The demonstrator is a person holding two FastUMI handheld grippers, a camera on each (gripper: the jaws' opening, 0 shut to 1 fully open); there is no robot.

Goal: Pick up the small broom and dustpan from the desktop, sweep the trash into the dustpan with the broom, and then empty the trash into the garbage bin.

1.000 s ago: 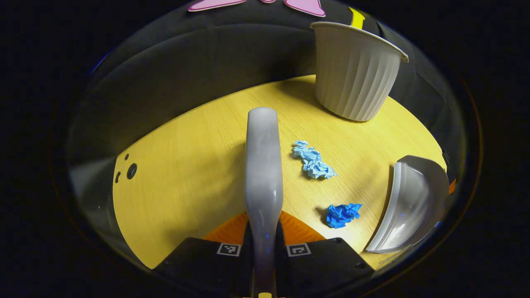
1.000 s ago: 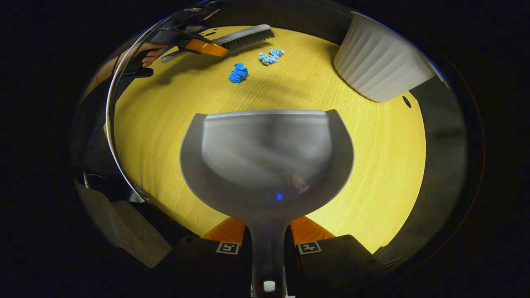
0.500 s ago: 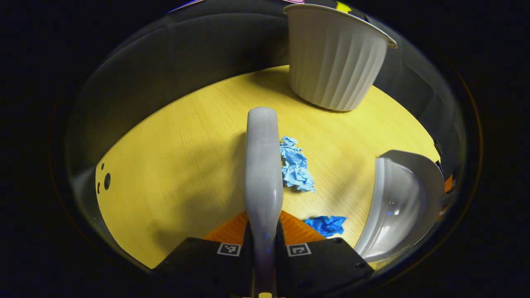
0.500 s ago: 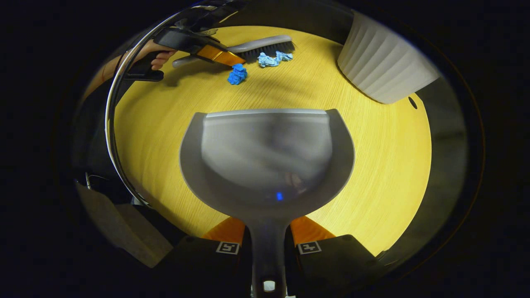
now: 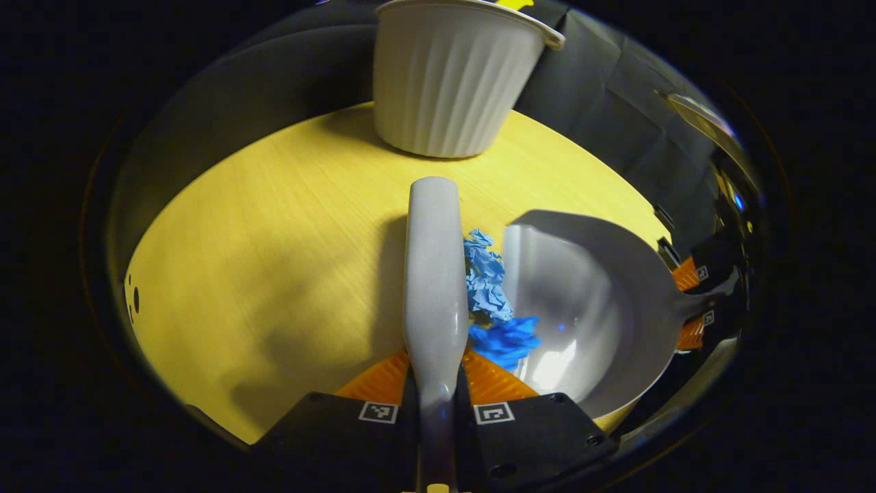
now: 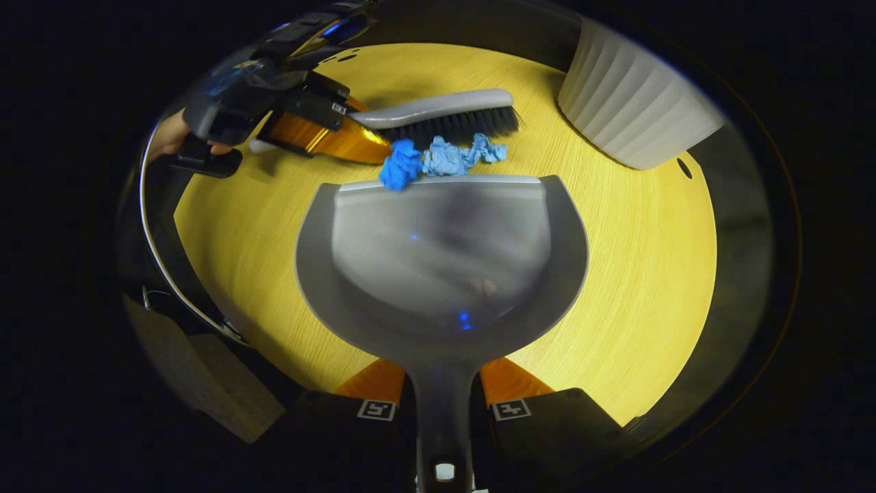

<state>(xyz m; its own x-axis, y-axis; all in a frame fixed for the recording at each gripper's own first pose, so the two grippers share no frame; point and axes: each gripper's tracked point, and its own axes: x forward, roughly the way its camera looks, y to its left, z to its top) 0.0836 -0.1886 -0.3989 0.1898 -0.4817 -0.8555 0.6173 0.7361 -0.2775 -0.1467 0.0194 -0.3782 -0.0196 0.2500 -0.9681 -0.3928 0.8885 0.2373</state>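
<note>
Sweeping stage, with both tools in hand. In the right gripper view the dustpan (image 6: 441, 253) occupies the centre of the frame, its handle clamped between the fingers of the right gripper (image 6: 443, 404) at the bottom edge; its front lip appears to lie flat on the desktop (image 6: 636, 287), presumably so that paper can slide in without catching. The broom (image 6: 445, 116) lies across the upper centre, bristles turned toward that lip, and its handle is clamped by the left gripper (image 6: 321, 130), held by a hand (image 6: 168, 133) at upper left. The dark blue paper wad (image 6: 400, 164) and the light blue paper wad (image 6: 455, 154) sit pinned between bristles and lip, the dark one already riding over the edge. In the left gripper view the broom back runs up the frame's centre, the dustpan mouth facing it from the right. The garbage bin (image 5: 445, 82) stands upright at the top, well apart from the trash.
</note>
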